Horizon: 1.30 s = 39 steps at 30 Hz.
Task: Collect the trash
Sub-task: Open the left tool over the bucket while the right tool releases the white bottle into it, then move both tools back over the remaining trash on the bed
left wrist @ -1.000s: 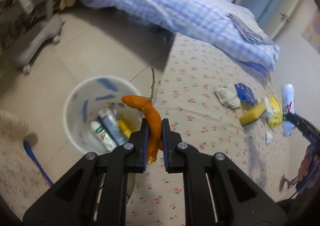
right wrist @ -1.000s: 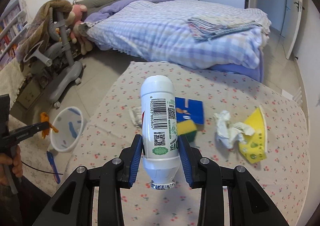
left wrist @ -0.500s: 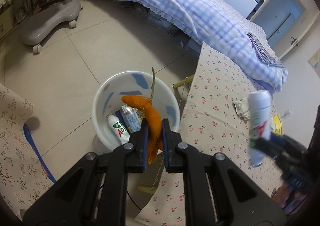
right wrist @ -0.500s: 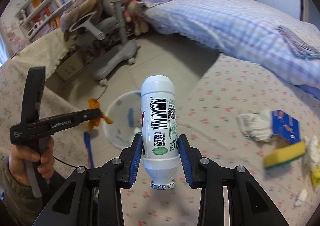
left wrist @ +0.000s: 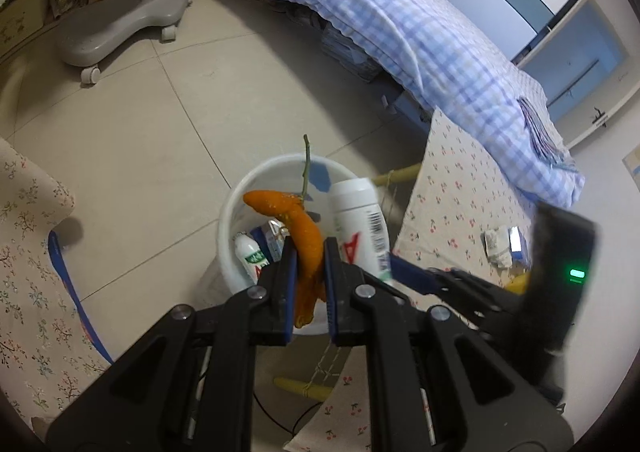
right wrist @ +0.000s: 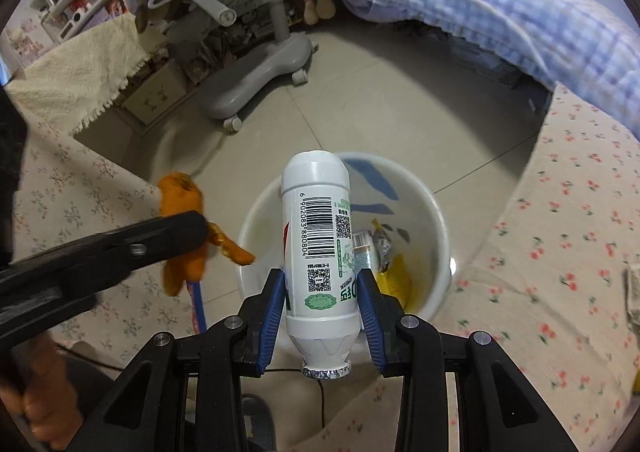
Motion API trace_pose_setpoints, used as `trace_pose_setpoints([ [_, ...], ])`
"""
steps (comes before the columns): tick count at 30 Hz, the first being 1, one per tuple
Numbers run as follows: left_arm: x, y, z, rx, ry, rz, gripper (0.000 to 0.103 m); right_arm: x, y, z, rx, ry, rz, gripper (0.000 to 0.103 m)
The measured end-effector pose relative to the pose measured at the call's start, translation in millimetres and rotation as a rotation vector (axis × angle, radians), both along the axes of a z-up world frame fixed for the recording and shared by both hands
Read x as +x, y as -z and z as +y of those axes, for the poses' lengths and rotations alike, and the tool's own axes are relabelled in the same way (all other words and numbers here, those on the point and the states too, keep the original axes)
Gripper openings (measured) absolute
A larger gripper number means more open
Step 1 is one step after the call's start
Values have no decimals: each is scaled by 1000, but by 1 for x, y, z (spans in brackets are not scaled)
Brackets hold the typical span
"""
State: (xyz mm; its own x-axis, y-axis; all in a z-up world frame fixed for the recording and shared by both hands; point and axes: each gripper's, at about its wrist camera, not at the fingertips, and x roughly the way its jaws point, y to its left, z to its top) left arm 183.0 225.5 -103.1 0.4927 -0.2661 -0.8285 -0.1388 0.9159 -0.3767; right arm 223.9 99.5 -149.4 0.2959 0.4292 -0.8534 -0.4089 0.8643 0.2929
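My left gripper (left wrist: 307,258) is shut on a strip of orange peel (left wrist: 298,228) with a thin green stem, held above the white bin (left wrist: 240,203) on the floor. My right gripper (right wrist: 320,284) is shut on a white plastic bottle (right wrist: 320,236) with a barcode and a foil-sealed mouth, hanging bottom-up over the same bin (right wrist: 436,228). In the left wrist view the bottle (left wrist: 360,219) and right gripper come in from the right, over the bin's rim. The bin holds a small bottle (left wrist: 251,256), a carton and yellow wrappers (right wrist: 394,276). From the right wrist view the peel (right wrist: 180,207) sits left of the bin.
A table with a floral cloth (left wrist: 452,203) stands right of the bin, with crumpled paper (left wrist: 496,244) and other litter on it. A grey chair base (right wrist: 256,71) and a bed with a checked cover (left wrist: 400,23) lie beyond. A floral-covered seat (left wrist: 28,252) is at left.
Both grippers swung from the table toward the bin. The right one carried the bottle left and down until it hangs over the bin. The left one moved the peel over the bin's middle.
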Motion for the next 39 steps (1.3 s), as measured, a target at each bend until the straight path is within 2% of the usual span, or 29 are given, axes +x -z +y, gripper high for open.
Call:
trace_pose_setpoints([
  [7,7,5,4,-8,-13,14,14,21,31,29,-8,-29,31,39],
  [9,9,6,4,-8,-15,14,14,25,38,30,32,-9,46,45],
  [10,9,5,4,-3,-16,13,14,27,41,29,43,5,62,55],
  [11,10,6,4,6,-19,12,14,27,44,26,46,25,69,58],
  [14,13,8,2,12,-13,18,14,22,43,14,39,47,62,59],
  [19,19,16,-9,4,13,47,14,11,31,-15,12,67,38,59],
  [21,22,20,-13,-4,26,61,17,8,25,-27,14,82,28,59],
  [22,24,21,-13,7,20,69,21,8,22,-31,17,89,26,59],
  [24,24,21,-12,27,-8,71,46,5,18,-40,18,97,22,59],
  [25,23,20,-9,33,-30,63,49,3,15,-43,16,98,16,59],
  [32,19,13,-6,45,-46,37,50,-18,-8,-65,-7,86,-21,59],
  [39,18,7,-19,21,-30,20,50,-42,-53,-101,-72,72,-107,59],
])
